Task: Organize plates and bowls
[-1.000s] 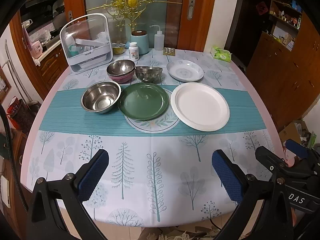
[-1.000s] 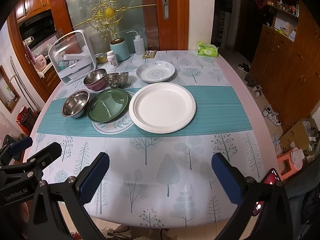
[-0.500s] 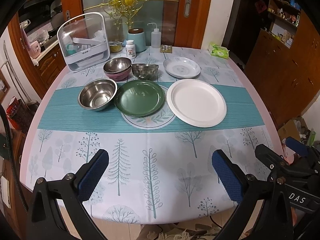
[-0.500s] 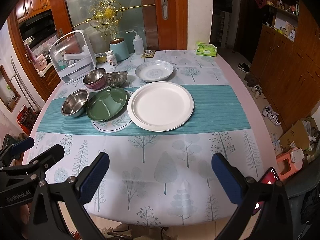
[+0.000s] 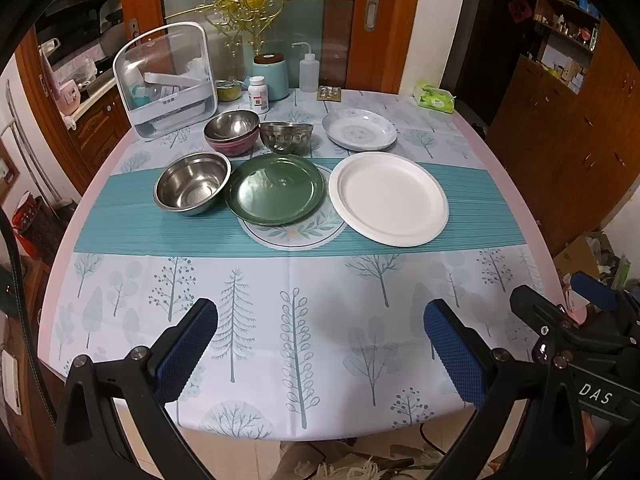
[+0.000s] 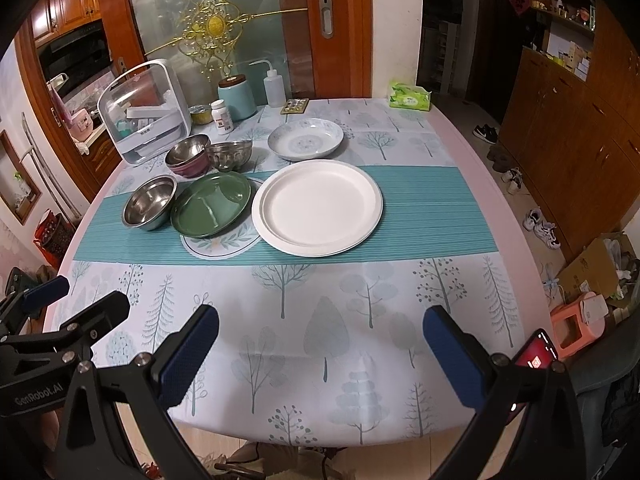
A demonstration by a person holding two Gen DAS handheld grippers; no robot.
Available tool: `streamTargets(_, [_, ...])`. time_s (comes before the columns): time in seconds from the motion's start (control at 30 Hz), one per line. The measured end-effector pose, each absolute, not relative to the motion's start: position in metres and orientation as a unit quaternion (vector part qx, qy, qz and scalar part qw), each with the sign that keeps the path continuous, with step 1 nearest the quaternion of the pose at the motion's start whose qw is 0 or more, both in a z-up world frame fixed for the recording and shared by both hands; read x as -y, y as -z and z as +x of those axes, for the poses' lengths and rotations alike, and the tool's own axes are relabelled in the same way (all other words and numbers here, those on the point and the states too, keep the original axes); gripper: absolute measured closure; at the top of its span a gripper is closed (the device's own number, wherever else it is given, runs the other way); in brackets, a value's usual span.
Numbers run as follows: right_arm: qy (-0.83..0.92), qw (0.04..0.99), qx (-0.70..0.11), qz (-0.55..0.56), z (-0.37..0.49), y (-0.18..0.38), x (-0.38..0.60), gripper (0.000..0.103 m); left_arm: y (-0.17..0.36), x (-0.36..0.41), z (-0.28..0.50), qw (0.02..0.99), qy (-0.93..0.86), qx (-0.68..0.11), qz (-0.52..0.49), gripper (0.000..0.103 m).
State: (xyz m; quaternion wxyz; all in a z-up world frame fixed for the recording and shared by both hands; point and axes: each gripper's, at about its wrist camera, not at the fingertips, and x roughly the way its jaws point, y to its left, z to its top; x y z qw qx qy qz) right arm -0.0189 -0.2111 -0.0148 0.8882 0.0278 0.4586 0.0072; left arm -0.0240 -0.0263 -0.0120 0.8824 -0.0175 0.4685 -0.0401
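Observation:
On the table's teal runner lie a white plate (image 5: 390, 198) (image 6: 320, 206), a green plate (image 5: 274, 188) (image 6: 212, 210) and a steel bowl (image 5: 192, 188) (image 6: 149, 206). Behind them stand a steel bowl stacked in a maroon bowl (image 5: 232, 132) (image 6: 188, 156), a patterned steel bowl (image 5: 285, 136) (image 6: 230, 155) and a blue-patterned plate (image 5: 359, 129) (image 6: 306, 138). My left gripper (image 5: 320, 354) and right gripper (image 6: 320, 356) are open and empty, held over the table's near edge, well short of the dishes.
A white dish rack (image 5: 168, 80) stands at the back left. A teal canister (image 5: 271, 76), a pill bottle (image 5: 258, 94), a squeeze bottle (image 5: 309, 72) and a tissue pack (image 5: 435, 98) line the far edge. Wooden cabinets stand to the right.
Both grippers have drawn back slightly from the table, so more of the near tablecloth edge shows. The dishes have not moved.

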Motion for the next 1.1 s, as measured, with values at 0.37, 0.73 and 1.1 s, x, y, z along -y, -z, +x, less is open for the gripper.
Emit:
streamTargets(0.37, [-0.016,0.892,-0.451,0.030,-0.023,0.008,0.217,0.000,0.009,0.033,-0.031,0.879,0.050,-0.474,-0.014,0.001])
streamTargets(0.73, [-0.037,0.898,-0.438,0.021,-0.002,0.002,0.214,0.000,-0.006,0.023,0.007,0.882,0.048,-0.468,0.002,0.001])
streamTargets(1.1, [-0.007,0.890,-0.455,0.021,0.046,0.016,0.234,0.000,-0.002,0.033,0.122,0.877,0.080,-0.473,0.021,0.001])
